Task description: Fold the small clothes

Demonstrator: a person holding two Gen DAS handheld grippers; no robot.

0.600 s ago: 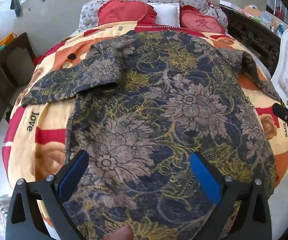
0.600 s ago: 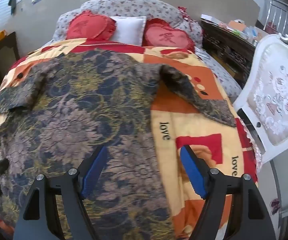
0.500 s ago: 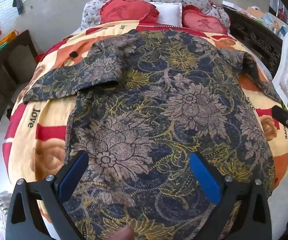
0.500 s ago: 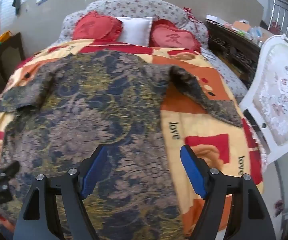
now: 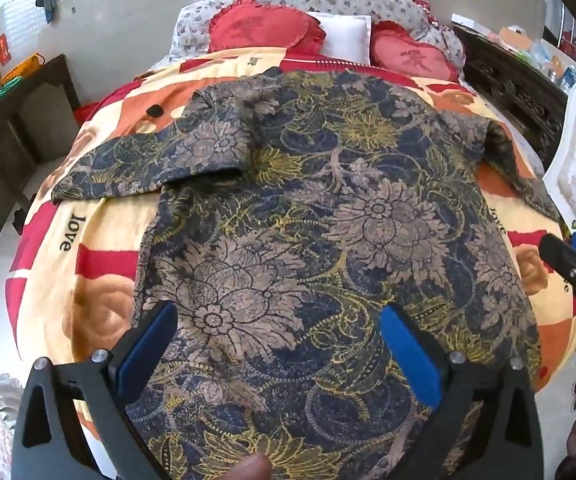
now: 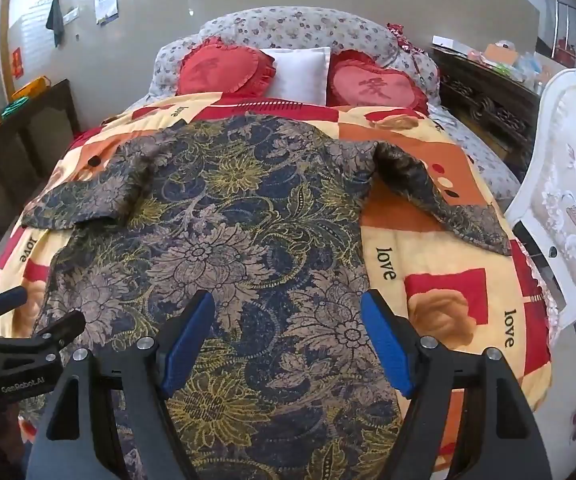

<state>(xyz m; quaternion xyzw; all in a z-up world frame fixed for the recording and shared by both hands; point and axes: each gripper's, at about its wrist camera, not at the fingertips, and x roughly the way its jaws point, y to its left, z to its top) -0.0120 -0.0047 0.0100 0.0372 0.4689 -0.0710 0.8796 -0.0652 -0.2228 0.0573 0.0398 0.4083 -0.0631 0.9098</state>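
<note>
Dark navy floral-print shirt with gold and tan flowers (image 6: 223, 240) lies spread flat on a yellow, red and orange quilt printed "love" (image 6: 448, 256), both short sleeves out to the sides. Right gripper (image 6: 288, 340) hangs above the shirt's lower part, blue-padded jaws wide apart, nothing between them. Left gripper (image 6: 27, 316) at lower left edge, jaws apart. Two red heart-shaped cushions (image 6: 223, 66) flank a white pillow (image 6: 300, 68). White upholstered chair (image 6: 568, 184) at right.
</note>
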